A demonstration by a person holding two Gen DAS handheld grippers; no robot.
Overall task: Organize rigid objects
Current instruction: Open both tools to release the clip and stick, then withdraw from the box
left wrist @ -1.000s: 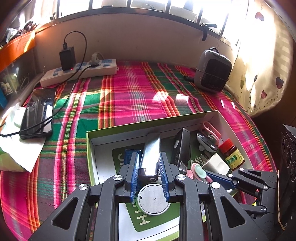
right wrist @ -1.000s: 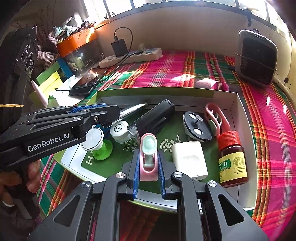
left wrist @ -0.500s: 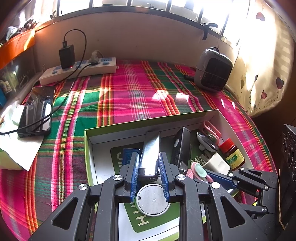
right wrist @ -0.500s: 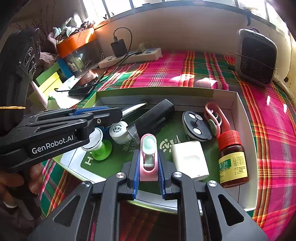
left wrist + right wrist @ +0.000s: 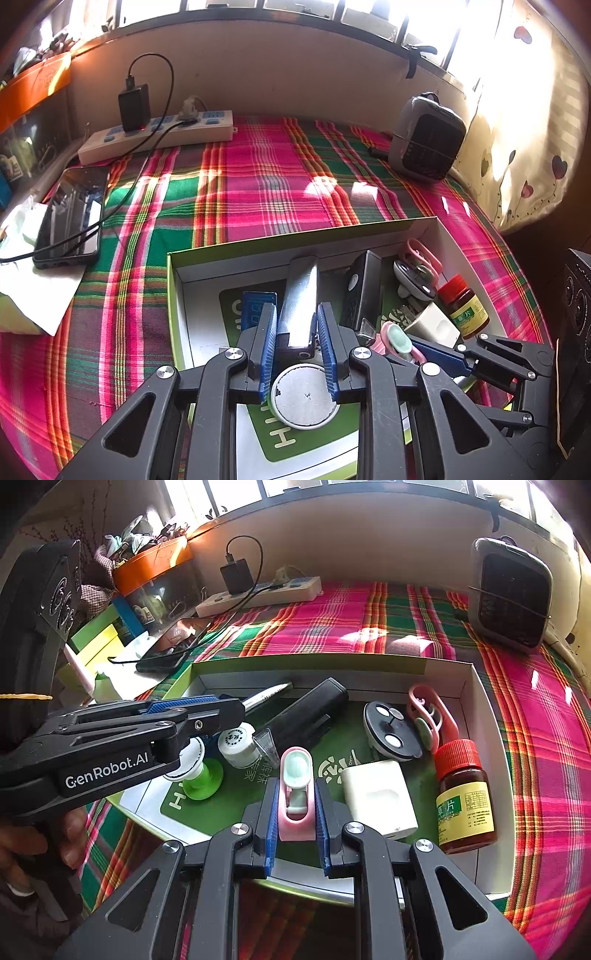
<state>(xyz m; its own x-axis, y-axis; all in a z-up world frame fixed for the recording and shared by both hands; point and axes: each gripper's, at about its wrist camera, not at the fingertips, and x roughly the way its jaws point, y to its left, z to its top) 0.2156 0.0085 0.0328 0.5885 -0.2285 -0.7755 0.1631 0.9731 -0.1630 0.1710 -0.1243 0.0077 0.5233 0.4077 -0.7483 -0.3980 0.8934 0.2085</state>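
Blocking much of the near part of the shallow box [image 5: 173, 288] in the left wrist view, the left gripper [image 5: 297, 332] hides the lower end of the silver bar [image 5: 299, 299] it pinches, so what that bar is cannot be told. Its blue pads press both sides of the bar, which points toward the box's far wall. Just below the pads a round grey disc [image 5: 304, 395] lies on the box floor, its rim partly covered by the fingers.

Seen from the right wrist camera, the right gripper [image 5: 295, 812] is pressed together on a pink clip [image 5: 295, 794] with a mint-green centre, over the box's near edge; the clip's lower end is hidden behind the pads. Inside the box, to the right of the clip, sit a white square case [image 5: 376, 797] and a brown bottle [image 5: 463, 797] with a red cap. The black case [image 5: 310, 712] leans beyond the clip, toward the box's far wall.
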